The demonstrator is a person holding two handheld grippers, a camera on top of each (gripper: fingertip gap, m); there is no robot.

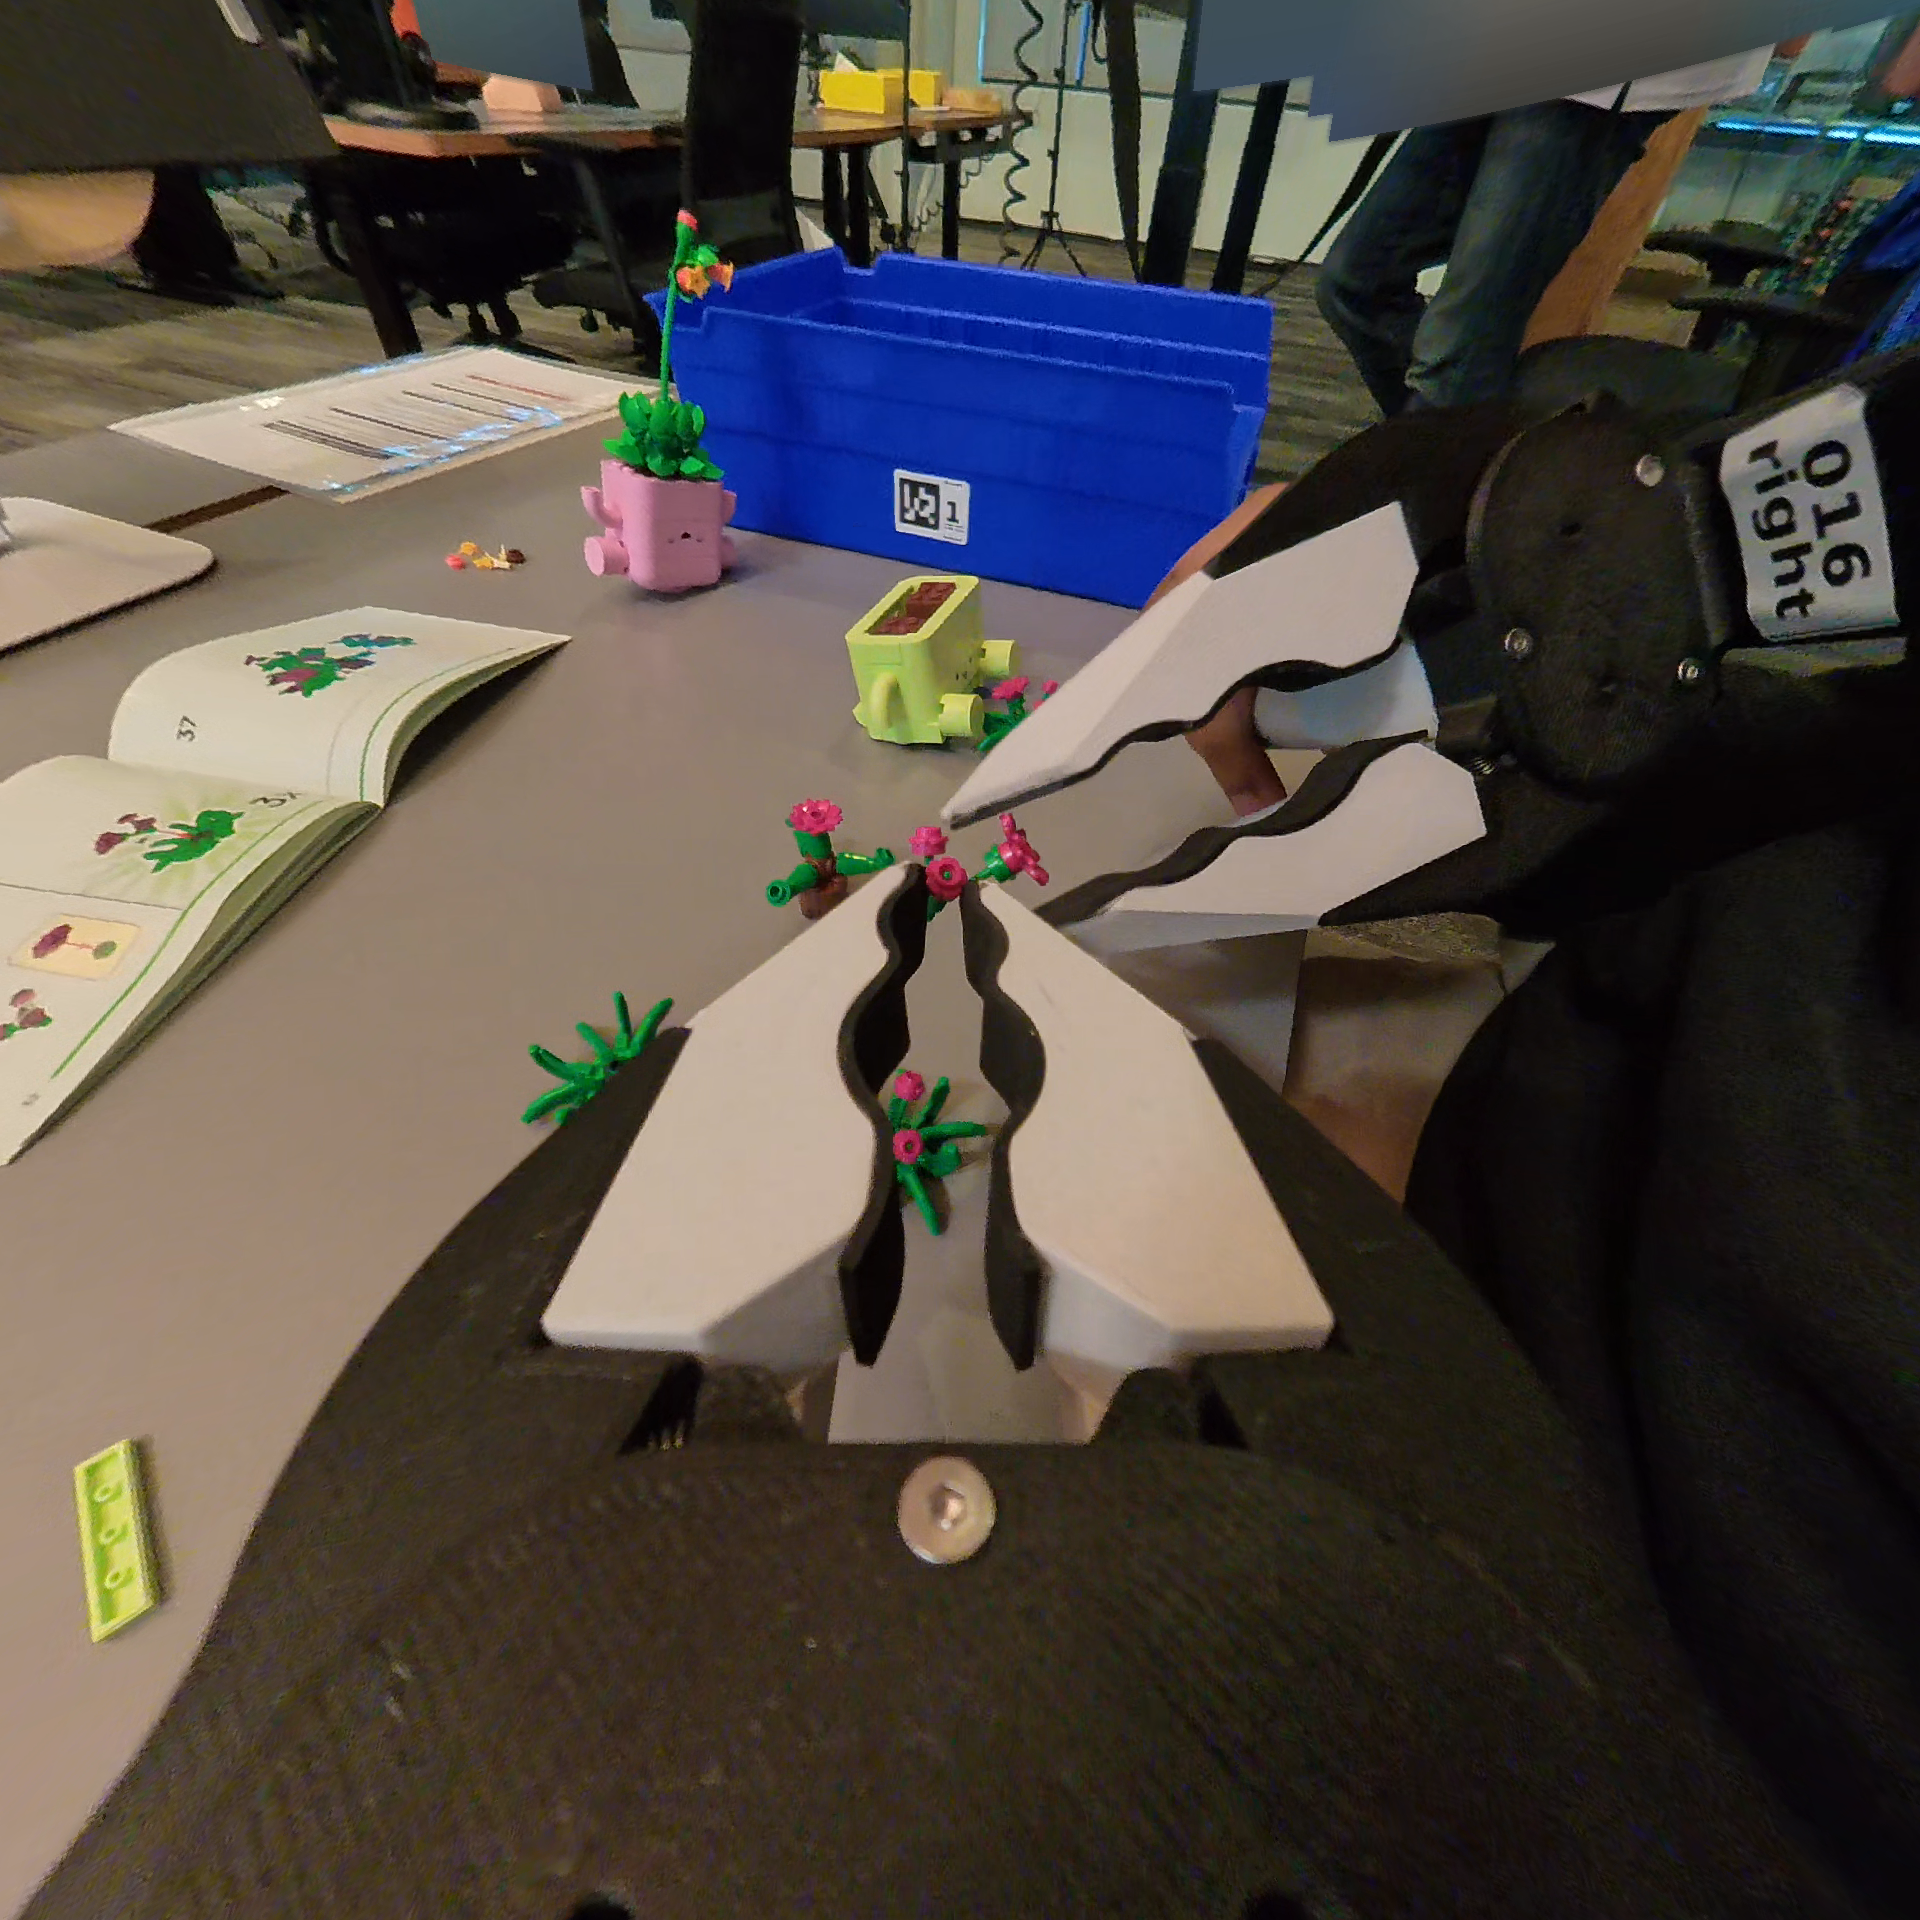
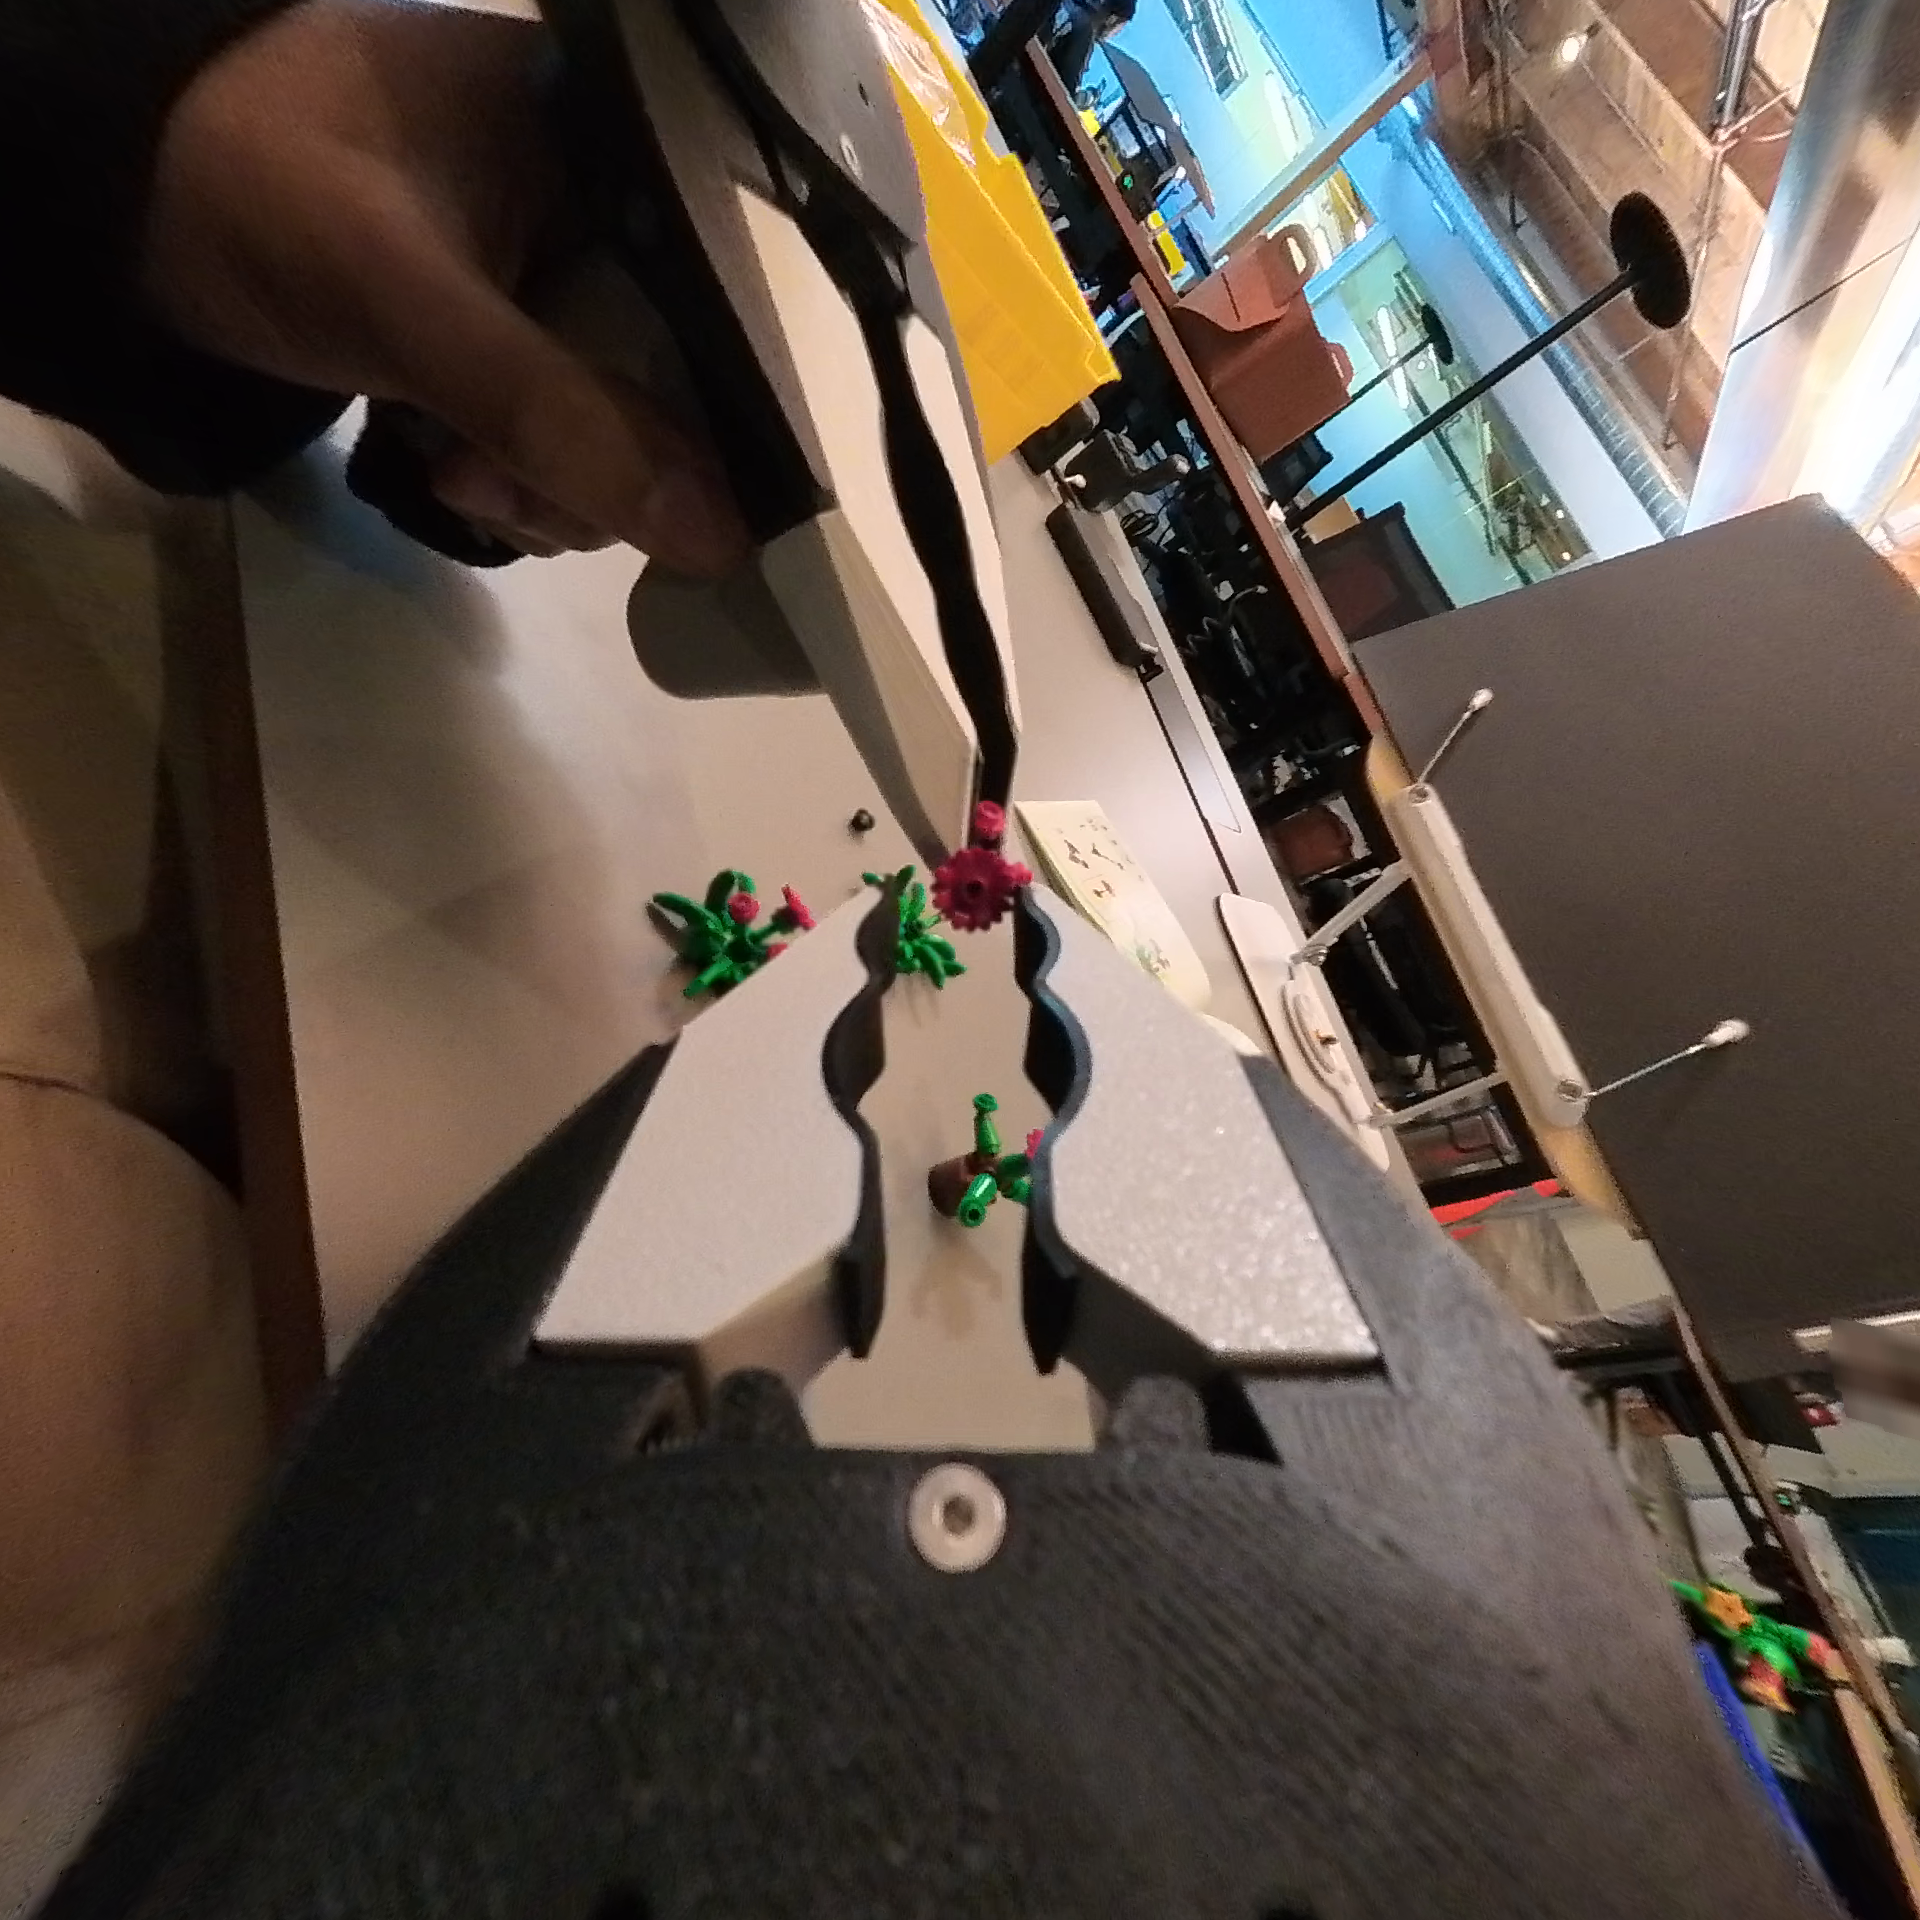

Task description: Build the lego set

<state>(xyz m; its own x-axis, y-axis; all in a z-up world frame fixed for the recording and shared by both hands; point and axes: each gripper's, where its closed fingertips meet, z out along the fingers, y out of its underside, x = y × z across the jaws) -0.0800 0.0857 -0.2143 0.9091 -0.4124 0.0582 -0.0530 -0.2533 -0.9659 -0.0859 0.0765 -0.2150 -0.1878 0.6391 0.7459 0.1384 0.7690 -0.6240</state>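
The left gripper (image 1: 943, 883) has its two fingers drawn close together at the tips, pinching the green stem of a small flower sprig (image 1: 948, 876) whose magenta blossoms stand just beyond the fingertips. The right gripper (image 1: 997, 862) reaches in from the side with its jaws spread, one fingertip above the sprig and the other below it; in the right wrist view its tips (image 2: 945, 906) frame one magenta blossom (image 2: 974, 885) without visibly closing on it. A hand (image 2: 436, 343) grips the left tool's handle in that same view.

Taking the sprig as the landmark: just to its left on the grey table (image 1: 416, 1195) lies a branched piece (image 1: 821, 857) with a pink flower, green stems and a brown base. Nearer the camera than the sprig, seen through the gap between the left fingers, rests a leafy cluster with pink buds (image 1: 920, 1138); to the left of that lies a loose green leaf piece (image 1: 592, 1060). Beyond the sprig a lime-green pot (image 1: 920, 660) lies tipped on its side, and farther still stands a pink pot with a tall flowering plant (image 1: 660, 509), beside a blue bin (image 1: 977, 416). Well to the sprig's left an open instruction booklet (image 1: 208, 810) lies flat, and a lime-green plate (image 1: 116, 1538) sits far toward the near left edge.
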